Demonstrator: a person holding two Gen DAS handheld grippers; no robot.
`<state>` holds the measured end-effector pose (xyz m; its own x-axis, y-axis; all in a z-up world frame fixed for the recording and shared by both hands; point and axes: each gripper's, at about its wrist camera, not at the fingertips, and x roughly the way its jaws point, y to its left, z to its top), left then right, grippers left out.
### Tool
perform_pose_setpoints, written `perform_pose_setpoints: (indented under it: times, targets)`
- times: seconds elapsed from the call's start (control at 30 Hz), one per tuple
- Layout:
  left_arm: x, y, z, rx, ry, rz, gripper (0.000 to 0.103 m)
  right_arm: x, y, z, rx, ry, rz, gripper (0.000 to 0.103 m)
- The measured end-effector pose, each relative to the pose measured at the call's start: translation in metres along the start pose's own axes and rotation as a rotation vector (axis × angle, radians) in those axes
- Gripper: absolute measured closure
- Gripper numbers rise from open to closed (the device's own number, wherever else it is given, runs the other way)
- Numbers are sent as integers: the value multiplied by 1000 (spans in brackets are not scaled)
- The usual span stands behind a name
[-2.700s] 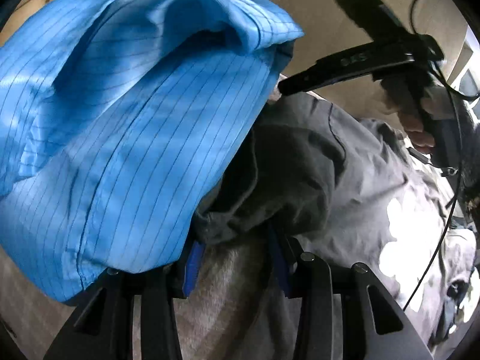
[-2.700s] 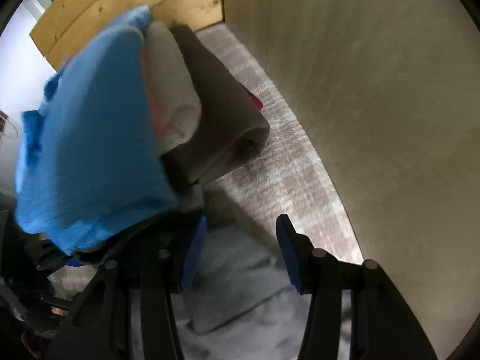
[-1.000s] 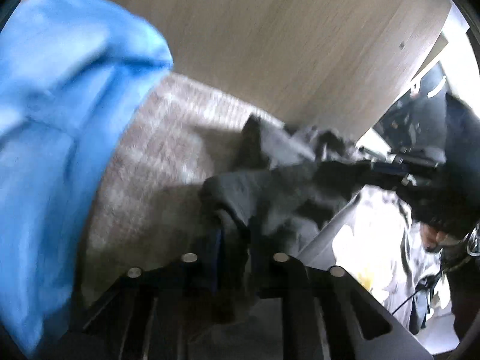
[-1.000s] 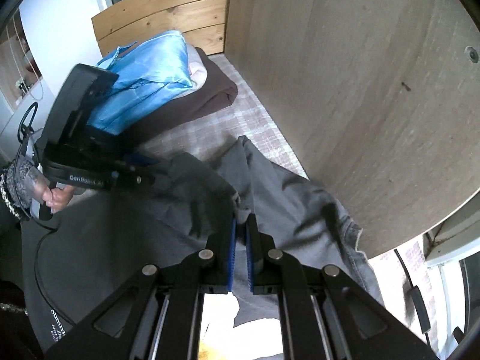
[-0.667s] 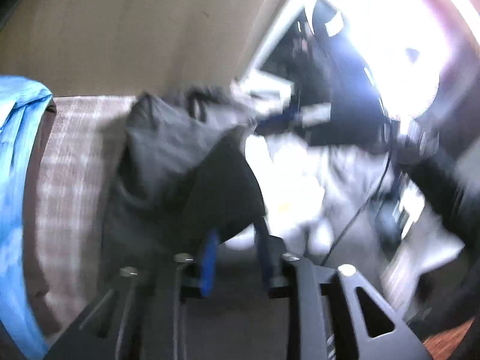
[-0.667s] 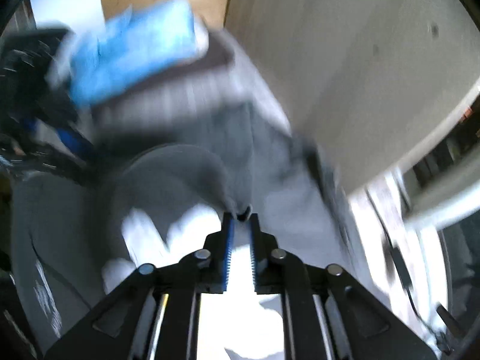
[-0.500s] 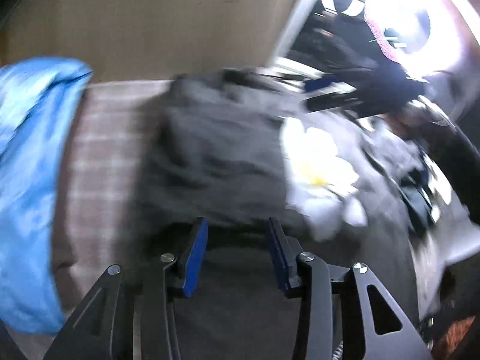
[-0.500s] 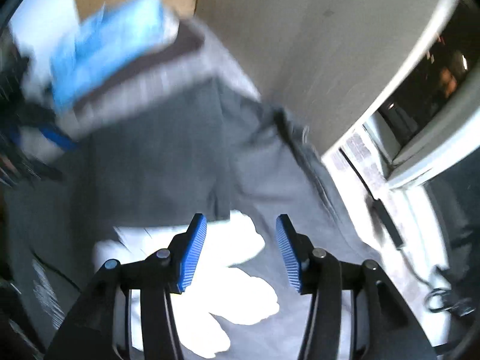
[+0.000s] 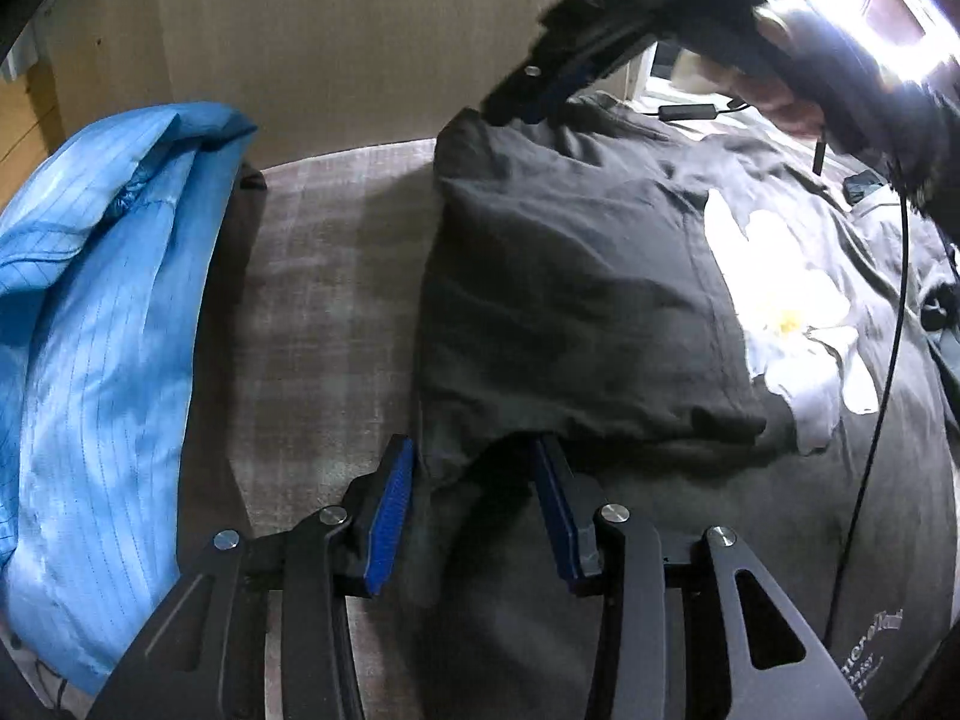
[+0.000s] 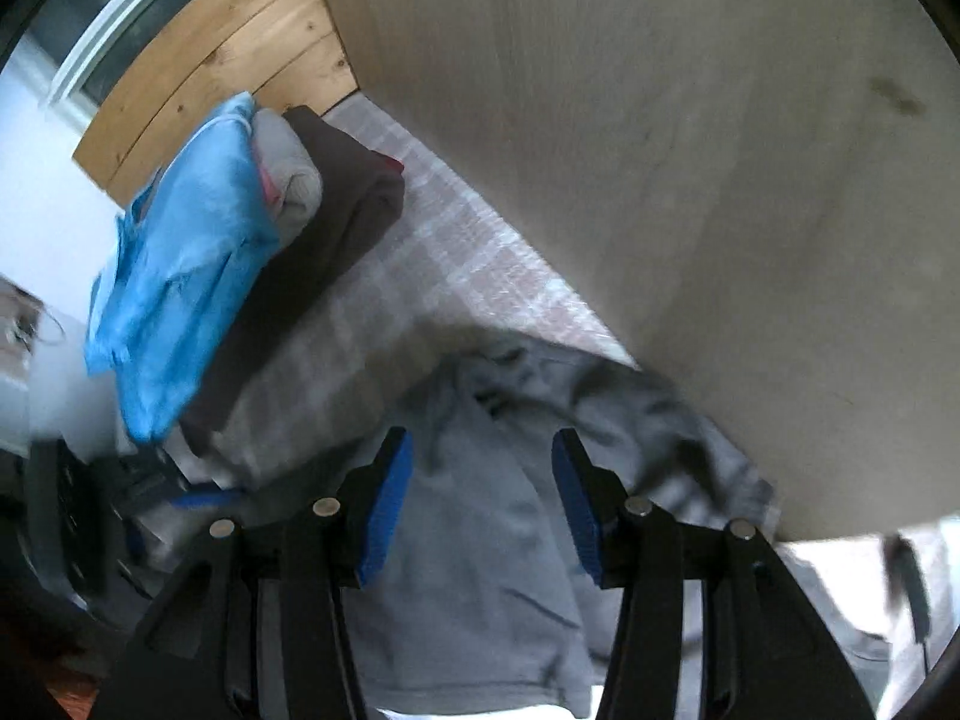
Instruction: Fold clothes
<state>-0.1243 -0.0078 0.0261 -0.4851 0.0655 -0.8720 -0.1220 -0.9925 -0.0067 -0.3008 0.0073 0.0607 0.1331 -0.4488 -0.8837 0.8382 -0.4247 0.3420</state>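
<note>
Both tools, the left tool (image 9: pixel 474 498) and right tool (image 10: pixel 483 495), are standing parted and empty over the dark T-shirt (image 9: pixel 570 300), which is wanting its folded side smoothed flat.

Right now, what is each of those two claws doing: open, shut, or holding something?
Left gripper: open, dark shirt loose between its jaws.
Right gripper: open above the shirt, holding nothing.

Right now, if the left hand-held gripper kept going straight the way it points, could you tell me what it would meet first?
Most likely the dark grey T-shirt: the left hand-held gripper stands open, with the folded-over edge of the shirt between its fingers. Depth is hard to judge.
</note>
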Motion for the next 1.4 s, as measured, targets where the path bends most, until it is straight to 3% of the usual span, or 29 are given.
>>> perform_pose_setpoints:
  times: [0.13, 0.2, 0.27, 0.33, 0.43, 0.57, 0.67, 0.77, 0.83, 0.9, 0.97, 1.1, 1.17, 1.23, 1.33, 1.4]
  targets:
    - [-2, 5, -11, -8, 7, 12, 64, 15, 9, 15, -8, 51, 35, 55]
    - [-3, 7, -14, -25, -2, 5, 64, 21, 19, 17, -45, 55, 7, 59]
    - [-1, 8, -15, -37, -17, 4, 64, 28, 35, 17, -116, 49, -36, 90]
    - [-1, 10, -15, -59, -41, 19, 77, 28, 46, 18, -173, 5, -82, 97]
    - [-1, 21, -18, -142, -62, 25, 81, 24, 57, 17, -258, -84, -222, 98]
    - [-2, 30, -21, -203, -70, 65, 80, 45, 50, 19, -284, -6, -301, 97]
    - [-3, 33, -21, -219, -78, 56, 79, 40, 48, 20, -266, -24, -283, 96]
    - [-3, 26, -15, -183, -85, 54, 72, 35, 49, 22, -266, -40, -247, 96]
    - [-2, 25, -10, -189, -107, 45, 73, 37, 53, 23, -294, -39, -265, 97]
    - [2, 34, -9, -244, -95, 60, 78, 41, 58, 23, -319, -52, -297, 98]
    - [4, 45, -14, -295, -90, 65, 78, 48, 60, 22, -339, -59, -352, 98]
    - [-2, 38, -19, -239, -64, 109, 77, 61, 64, 17, -390, -12, -436, 95]
    - [-13, 36, -24, -224, -59, 118, 76, 53, 65, 16, -377, -20, -464, 82]
    - [-29, 38, -29, -232, -70, 105, 77, 33, 68, 10, -364, -53, -472, 76]
    - [-63, 40, -39, -255, -106, 78, 73, 2, 83, -6, -374, -105, -461, 76]
    - [-92, 46, -55, -289, -128, 65, 68, -13, 98, -26, -386, -120, -387, 76]
